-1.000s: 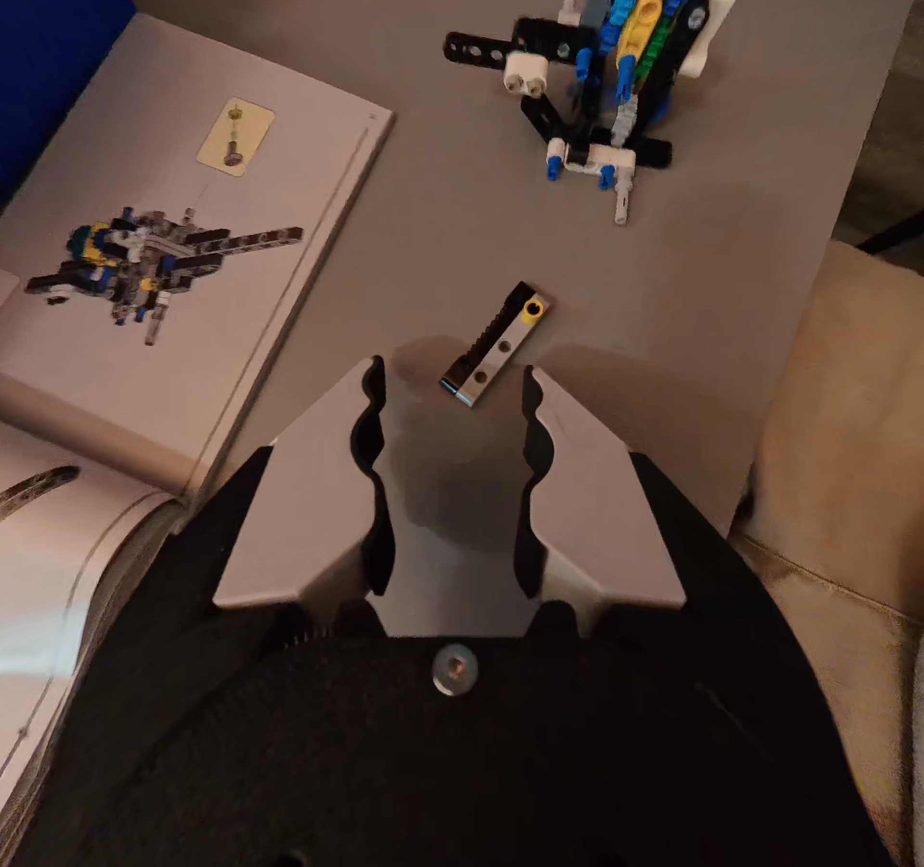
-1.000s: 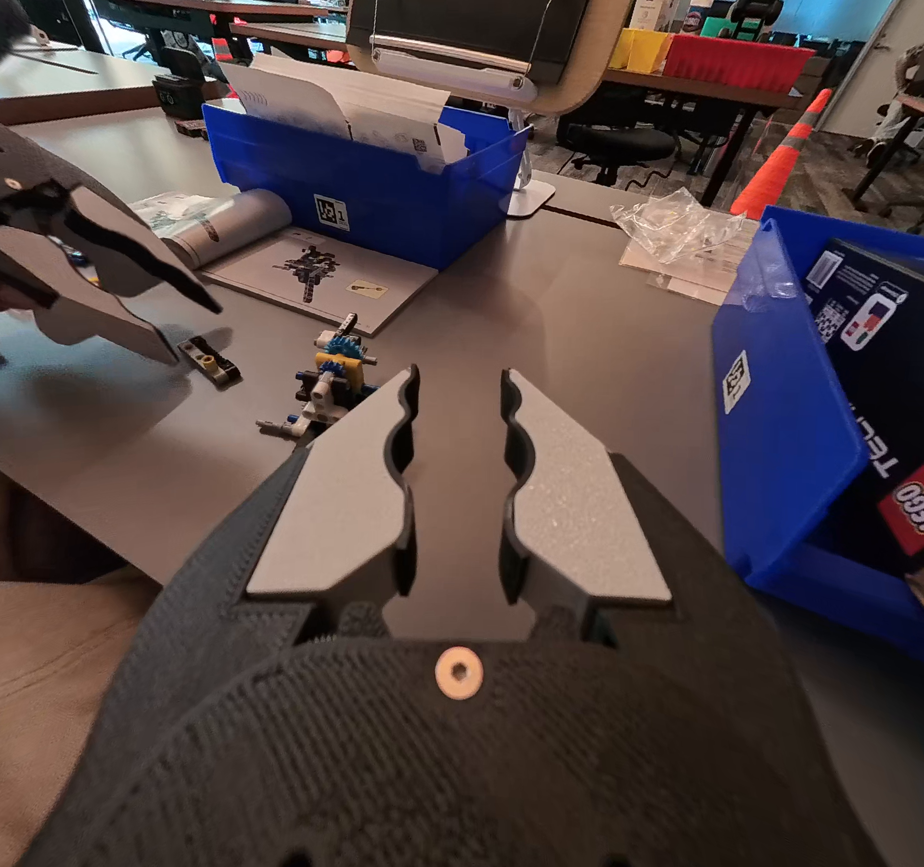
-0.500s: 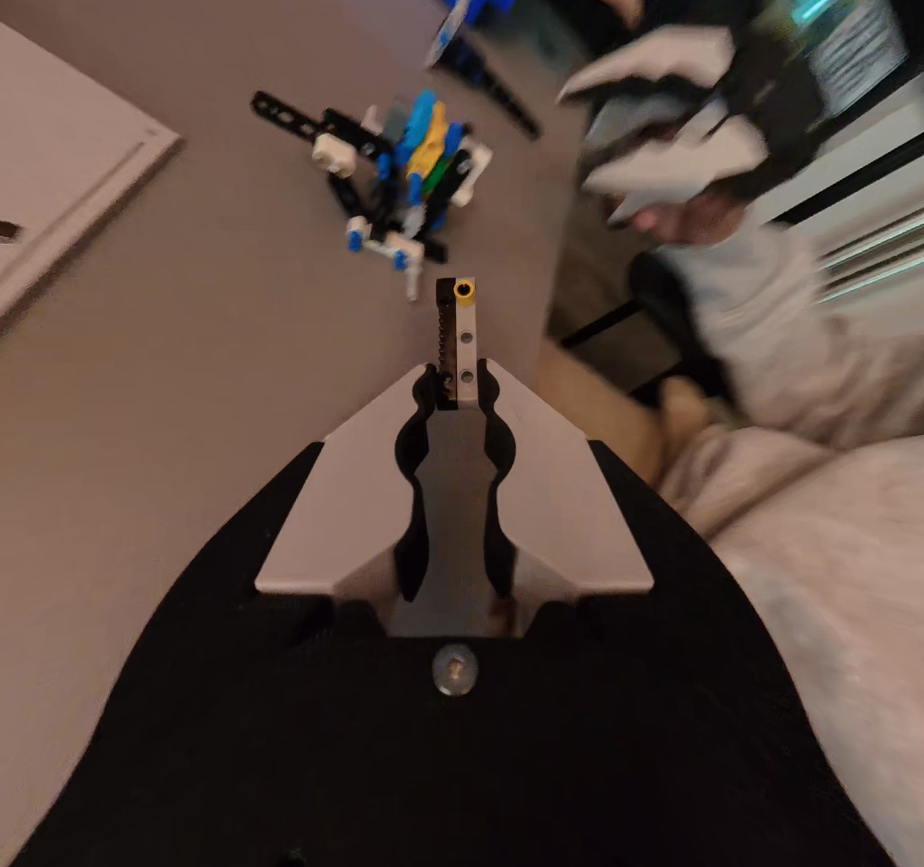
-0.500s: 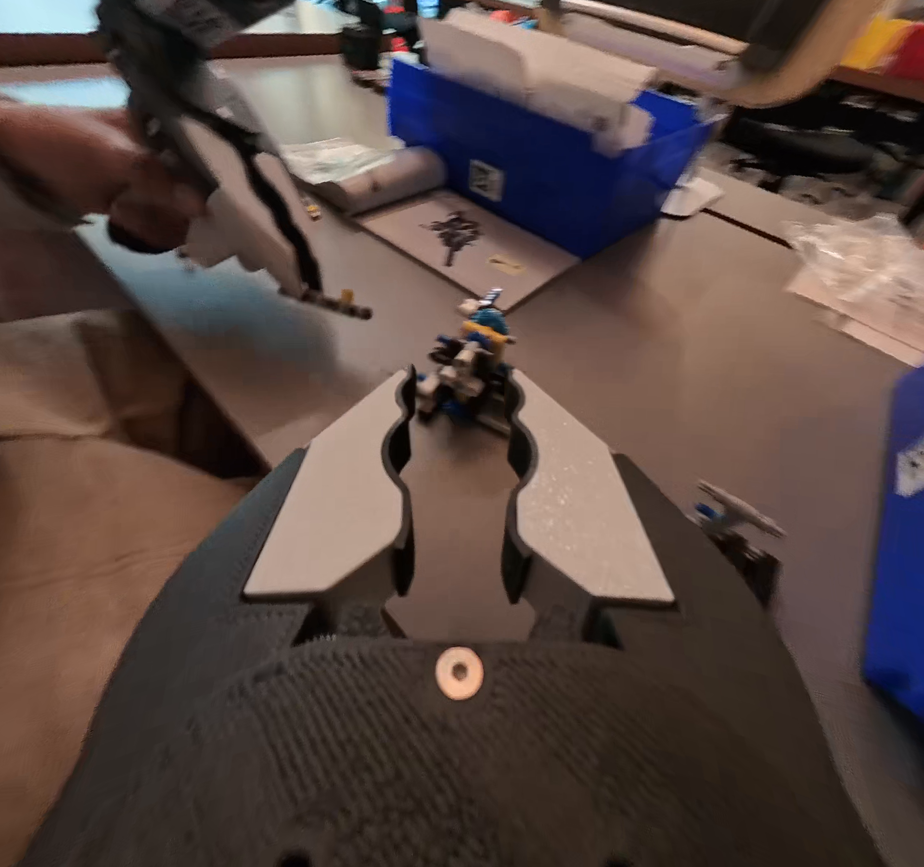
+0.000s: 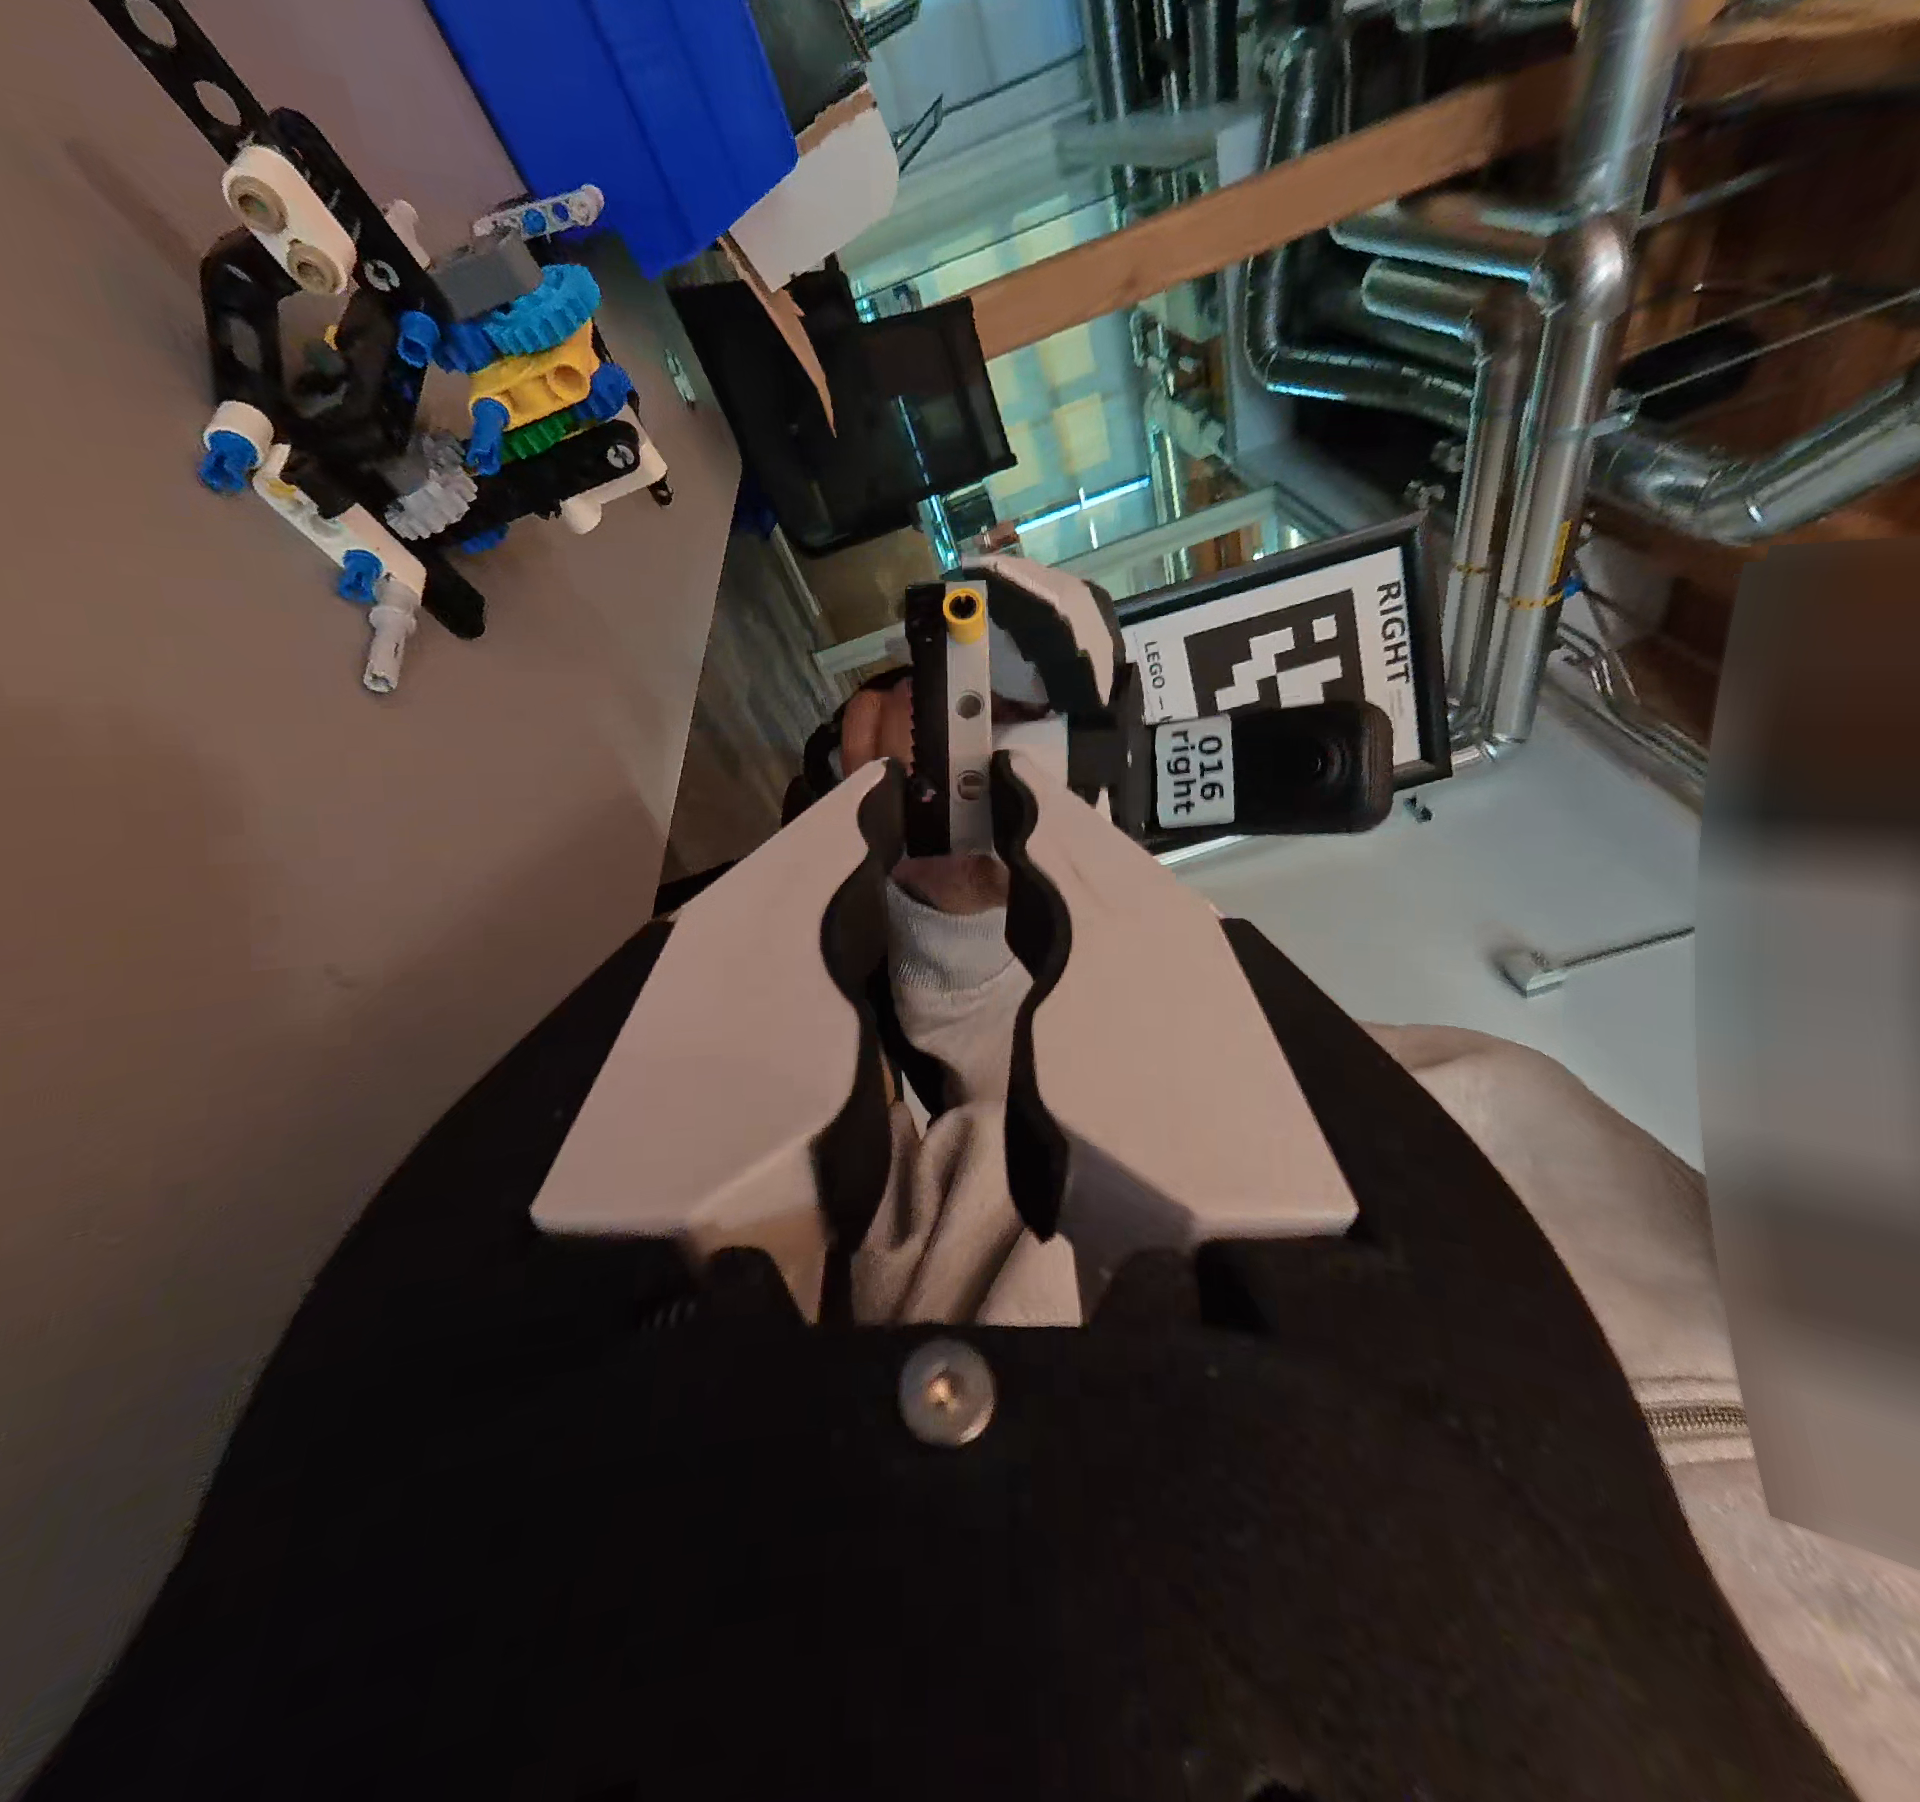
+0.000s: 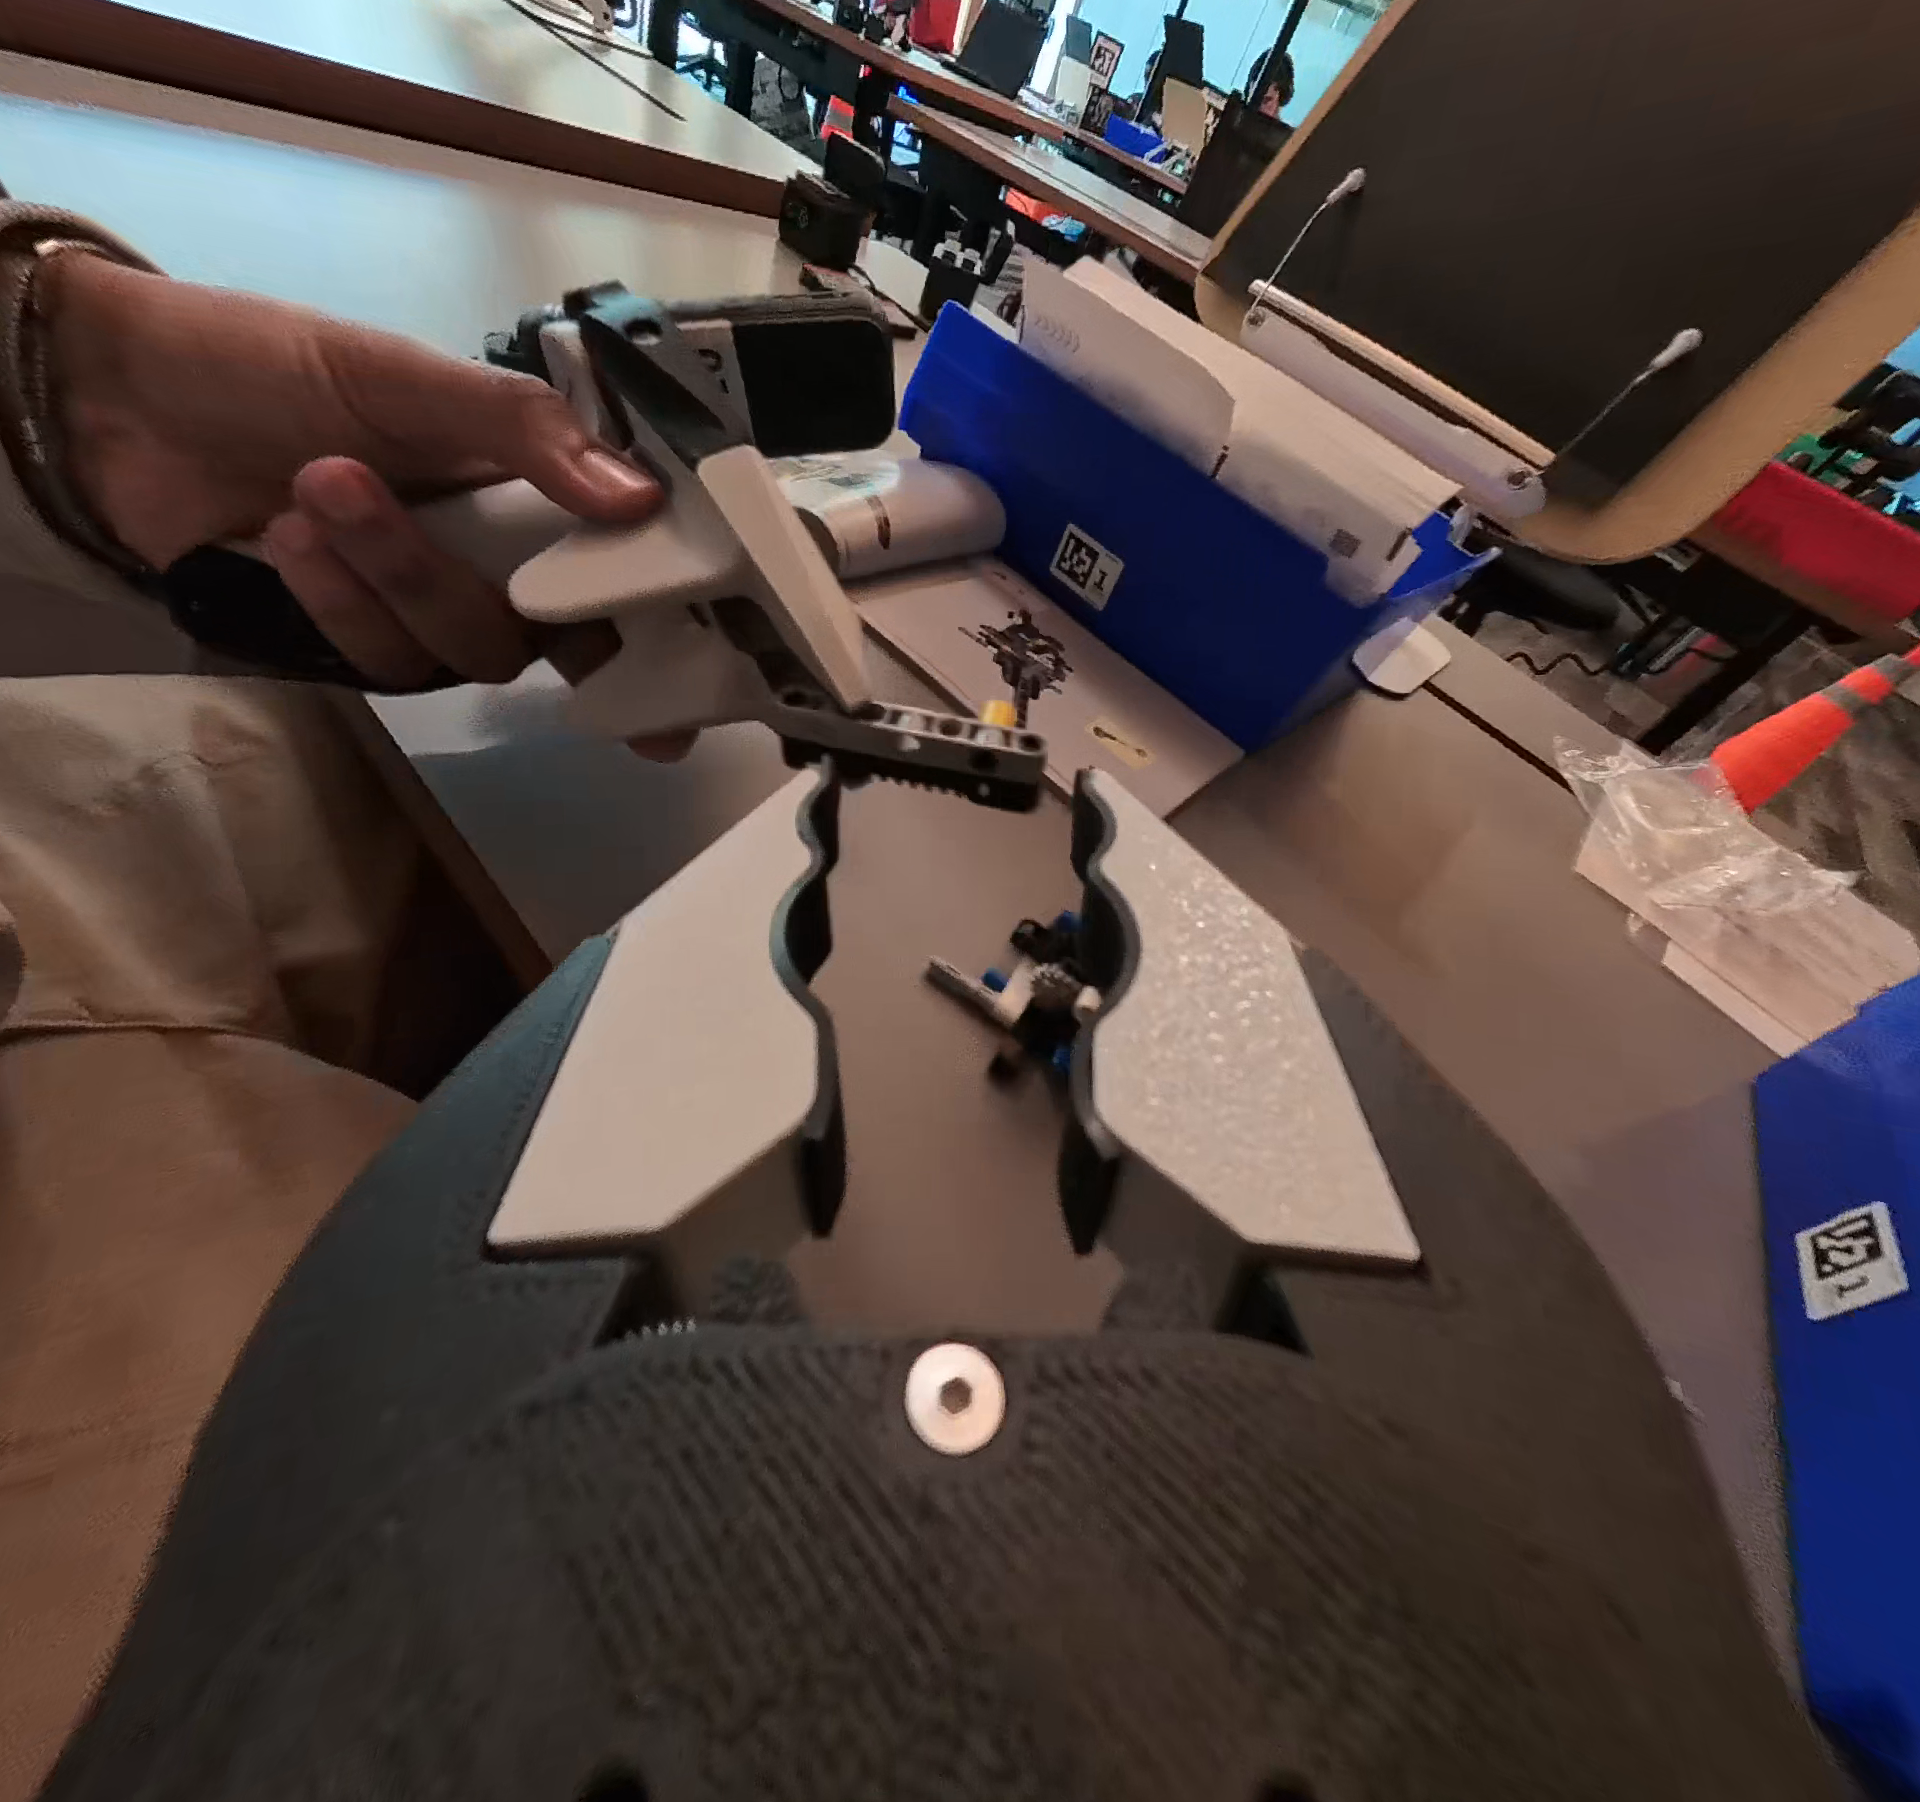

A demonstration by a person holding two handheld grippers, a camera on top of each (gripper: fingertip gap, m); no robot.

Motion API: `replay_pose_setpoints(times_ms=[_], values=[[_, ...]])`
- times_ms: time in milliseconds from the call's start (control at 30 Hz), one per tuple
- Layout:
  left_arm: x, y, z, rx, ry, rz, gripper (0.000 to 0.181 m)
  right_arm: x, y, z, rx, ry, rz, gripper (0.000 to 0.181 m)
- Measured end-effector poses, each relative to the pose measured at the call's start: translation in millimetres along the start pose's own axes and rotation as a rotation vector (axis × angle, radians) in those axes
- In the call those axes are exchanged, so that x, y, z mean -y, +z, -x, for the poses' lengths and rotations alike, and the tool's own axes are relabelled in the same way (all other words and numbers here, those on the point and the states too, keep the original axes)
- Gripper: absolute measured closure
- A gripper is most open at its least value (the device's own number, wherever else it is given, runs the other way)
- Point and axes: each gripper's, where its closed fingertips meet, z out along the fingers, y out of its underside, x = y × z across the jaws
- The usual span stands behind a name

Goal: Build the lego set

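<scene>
My left gripper (image 5: 945,802) is shut on one end of a short grey beam with a black toothed rack and a yellow pin (image 5: 951,703), held up in the air off the table. In the right wrist view the same beam (image 6: 935,750) sticks out of the left gripper (image 6: 821,708), just ahead of my right gripper (image 6: 951,796), which is open and empty. The half-built lego model (image 5: 416,402), in black, white, blue and yellow, stands on the grey table (image 5: 260,921). It also shows below the right gripper (image 6: 1039,994).
An open instruction booklet (image 6: 1049,672) lies in front of a blue bin of papers (image 6: 1143,526). A second blue bin (image 6: 1849,1337) stands at the right. Clear plastic bags (image 6: 1704,879) lie farther right. A loose small grey beam (image 5: 540,214) lies by the bin. My two grippers' fingertips are within a few centimetres of each other.
My left gripper closed on the beam, lifted it off the table and turned toward the right gripper. My right gripper opened wider and came up close to the beam's free end.
</scene>
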Motion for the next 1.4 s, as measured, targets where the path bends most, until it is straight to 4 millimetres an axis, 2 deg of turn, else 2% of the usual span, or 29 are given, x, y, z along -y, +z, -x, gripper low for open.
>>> replay_pose_setpoints(times_ms=[133,567,900,1100,1400], values=[[0,3,2,0.004,0.006,-0.027,0.168,-1,5,7,-0.007,-0.006,0.013,0.131],[-4,0,18,0.027,-0.011,-0.041,0.169,-7,13,5,0.017,0.019,0.026,0.139],[-4,-2,28,0.159,0.133,-0.027,0.168,-11,11,2,0.018,0.033,0.034,0.141],[-5,-6,39,0.313,0.307,0.021,0.168,-14,10,-2,0.01,0.059,0.039,0.142],[-7,-8,45,0.387,0.403,0.058,0.168,-17,11,-7,0.003,0.086,0.045,0.143]])
